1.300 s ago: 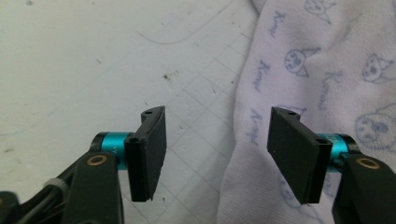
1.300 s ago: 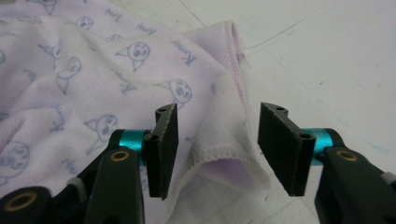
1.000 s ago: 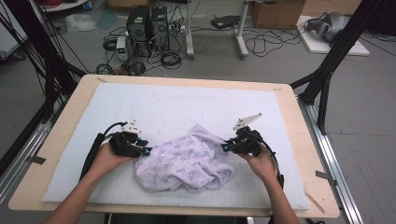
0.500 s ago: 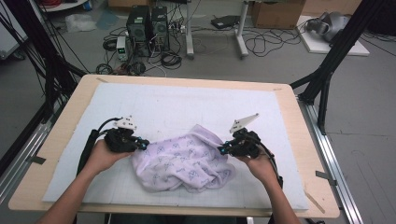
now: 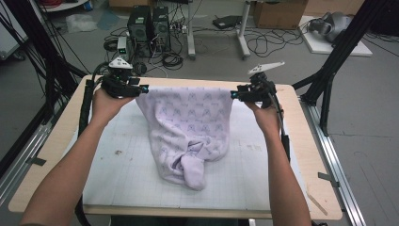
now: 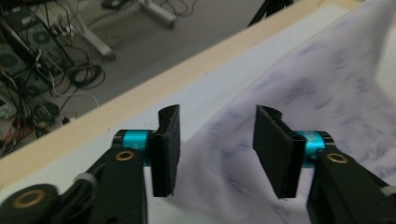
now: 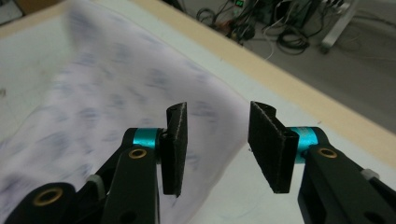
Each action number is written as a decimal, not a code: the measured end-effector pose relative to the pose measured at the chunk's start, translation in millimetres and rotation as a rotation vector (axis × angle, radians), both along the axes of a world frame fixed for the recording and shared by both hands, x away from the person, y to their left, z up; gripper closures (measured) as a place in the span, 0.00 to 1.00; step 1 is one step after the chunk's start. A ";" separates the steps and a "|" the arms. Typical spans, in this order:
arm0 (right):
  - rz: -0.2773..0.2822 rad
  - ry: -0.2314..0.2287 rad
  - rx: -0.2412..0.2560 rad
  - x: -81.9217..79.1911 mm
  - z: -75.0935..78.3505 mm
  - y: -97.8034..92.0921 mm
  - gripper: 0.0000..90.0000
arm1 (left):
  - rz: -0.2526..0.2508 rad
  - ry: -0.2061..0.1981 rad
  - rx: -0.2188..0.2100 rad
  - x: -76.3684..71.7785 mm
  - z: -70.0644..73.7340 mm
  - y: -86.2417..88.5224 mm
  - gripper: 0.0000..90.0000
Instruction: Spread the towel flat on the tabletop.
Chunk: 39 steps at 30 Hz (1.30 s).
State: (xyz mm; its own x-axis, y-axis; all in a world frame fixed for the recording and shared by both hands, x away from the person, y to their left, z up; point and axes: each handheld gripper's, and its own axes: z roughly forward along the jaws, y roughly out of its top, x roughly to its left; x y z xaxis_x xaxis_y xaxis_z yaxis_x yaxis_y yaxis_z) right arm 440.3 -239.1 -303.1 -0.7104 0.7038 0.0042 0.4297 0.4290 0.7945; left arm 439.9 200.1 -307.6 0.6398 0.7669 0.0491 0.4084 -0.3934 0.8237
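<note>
A pale lilac patterned cloth (image 5: 188, 120) lies on the white gridded mat (image 5: 117, 174). Its top edge is stretched straight along the far side, and its lower end is bunched into a knot-like lump (image 5: 190, 172). My left gripper (image 5: 141, 89) is at the cloth's far left corner and my right gripper (image 5: 234, 94) at its far right corner. In the left gripper view the left gripper (image 6: 217, 113) has its jaws wide apart, with the cloth (image 6: 303, 93) lying under and beyond them. In the right gripper view the right gripper (image 7: 218, 109) is open as well, above the cloth's edge (image 7: 116, 93).
The mat covers a wooden table (image 5: 51, 146) with metal rails at its sides. Beyond the far edge the floor holds computer towers (image 5: 148, 21), tangled cables and black frame legs (image 5: 336, 56). A thin wooden stick (image 5: 316, 202) lies near the front right corner.
Both hands moved from the table's near middle to its far side and spread apart. The crumpled cloth went with them and is now stretched flat, and both grippers' jaws stand open.
</note>
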 end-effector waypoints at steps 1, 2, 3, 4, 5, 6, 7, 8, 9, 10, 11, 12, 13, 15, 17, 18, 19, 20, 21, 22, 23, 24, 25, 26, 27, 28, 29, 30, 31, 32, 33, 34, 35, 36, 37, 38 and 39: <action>0.016 0.007 -0.010 -4.2 -8.9 1.5 0.62 | 0.000 0.000 0.000 0.0 0.0 0.0 0.56; 0.028 0.023 -0.013 -7.5 -18.2 2.0 0.60 | 0.000 0.009 -0.008 -2.5 -8.9 1.6 0.55; 0.038 0.056 -0.016 -10.9 -27.5 3.0 0.59 | -0.018 0.045 -0.007 -8.5 -26.7 4.6 0.54; 0.054 0.064 -0.025 -15.9 -35.9 4.2 0.59 | -0.018 0.045 -0.007 -8.5 -26.7 4.6 0.54; 0.065 0.065 -0.036 -22.2 -42.6 5.3 0.59 | -0.026 0.051 0.001 -13.0 -35.0 5.4 0.53; 0.077 0.063 -0.036 -28.0 -48.3 5.8 0.58 | -0.031 0.057 0.000 -18.4 -42.8 5.8 0.53; 0.086 0.068 -0.027 -33.9 -52.9 6.0 0.58 | -0.042 0.061 -0.003 -24.1 -50.0 6.0 0.53; 0.099 0.075 -0.020 -39.5 -56.6 6.2 0.57 | -0.061 0.065 0.012 -36.1 -61.5 4.8 0.53; 0.111 0.076 -0.018 -45.4 -59.5 6.8 0.56 | -0.061 0.065 0.012 -36.1 -61.5 4.8 0.52; 0.118 0.072 -0.016 -51.0 -61.7 7.2 0.55 | -0.089 0.064 0.028 -48.2 -69.7 2.7 0.52; 0.132 0.074 -0.011 -56.4 -63.3 7.6 0.55 | -0.097 0.067 0.032 -54.3 -72.0 1.6 0.51; 0.141 0.074 -0.011 -62.1 -64.6 8.0 0.54 | -0.106 0.063 0.019 -60.8 -74.2 0.7 0.50; 0.149 0.069 -0.015 -67.3 -66.2 8.4 0.53 | -0.106 0.063 0.019 -60.8 -74.2 0.7 0.50; 0.166 0.077 -0.009 -77.9 -68.6 8.8 0.53 | -0.131 0.061 0.015 -72.5 -75.8 -1.2 0.50; 0.181 0.062 -0.021 -87.2 -71.6 9.5 0.52 | -0.144 0.057 -0.009 -83.1 -77.0 -3.2 0.49; 0.179 0.062 -0.020 -91.2 -73.4 9.3 0.52 | -0.154 0.056 -0.016 -88.0 -78.0 -4.3 0.48; 0.172 0.053 -0.019 -94.8 -76.3 9.1 0.52 | -0.163 0.056 -0.029 -93.6 -79.9 -5.9 0.47; 0.170 0.055 -0.024 -98.0 -80.4 9.7 0.52 | -0.179 0.056 -0.041 -99.2 -82.8 -7.5 0.47; 0.178 0.073 -0.037 -99.7 -84.8 11.4 0.51 | -0.197 0.057 -0.043 -104.7 -86.4 -9.2 0.46; 0.181 0.077 -0.046 -102.8 -89.0 13.3 0.51 | -0.213 0.060 -0.054 -115.3 -93.6 -13.0 0.45; 0.189 0.074 -0.039 -105.9 -93.2 14.8 0.52 | -0.213 0.060 -0.054 -115.3 -93.6 -13.0 0.45; 0.199 0.079 -0.029 -108.1 -96.9 16.7 0.52 | -0.226 0.064 -0.060 -119.9 -96.8 -15.1 0.44; 0.207 0.092 -0.022 -110.0 -100.1 19.1 0.52 | -0.245 0.074 -0.063 -124.5 -99.8 -17.6 0.42; 0.219 0.097 -0.017 -111.7 -102.9 21.9 0.52 | -0.313 0.092 -0.050 -134.0 -105.9 -24.9 0.43; 0.229 0.099 -0.022 -112.9 -105.5 24.9 0.52 | -0.333 0.094 -0.035 -137.8 -109.0 -29.5 0.43; 0.229 0.099 -0.022 -112.9 -105.5 24.9 0.52 | -0.333 0.094 -0.035 -137.8 -109.0 -29.5 0.43; 0.242 0.110 -0.032 -112.6 -110.4 31.4 0.52 | -0.371 0.116 -0.023 -142.0 -113.2 -38.1 0.43; 0.244 0.121 -0.031 -112.1 -112.3 34.8 0.53 | -0.382 0.118 -0.017 -142.7 -114.4 -41.9 0.43; 0.250 0.122 -0.045 -110.4 -114.5 38.1 0.53 | -0.390 0.127 -0.017 -142.9 -116.2 -46.0 0.44; 0.249 0.124 -0.056 -109.2 -116.8 41.7 0.53 | -0.394 0.142 -0.011 -142.2 -118.8 -50.5 0.44; 0.250 0.132 -0.066 -106.9 -119.3 44.4 0.54 | -0.393 0.154 0.007 -140.9 -121.5 -54.7 0.44; 0.248 0.143 -0.073 -104.5 -122.5 47.1 0.56 | -0.393 0.154 0.007 -140.9 -121.5 -54.7 0.45; 0.249 0.152 -0.087 -102.1 -125.4 49.6 0.60 | -0.393 0.166 0.016 -138.9 -124.7 -58.5 0.49; 0.253 0.161 -0.090 -100.8 -128.0 51.8 0.66 | -0.391 0.178 0.021 -136.9 -127.5 -61.3 0.57; 0.262 0.166 -0.100 -99.5 -130.7 53.6 0.72 | -0.396 0.191 0.020 -134.8 -130.4 -63.5 0.70; 0.270 0.171 -0.112 -98.6 -132.9 55.2 0.78 | -0.395 0.179 0.033 -132.8 -133.5 -66.3 0.78; 0.279 0.170 -0.101 -98.0 -133.2 54.7 0.90 | -0.395 0.179 0.033 -132.8 -133.5 -66.3 0.88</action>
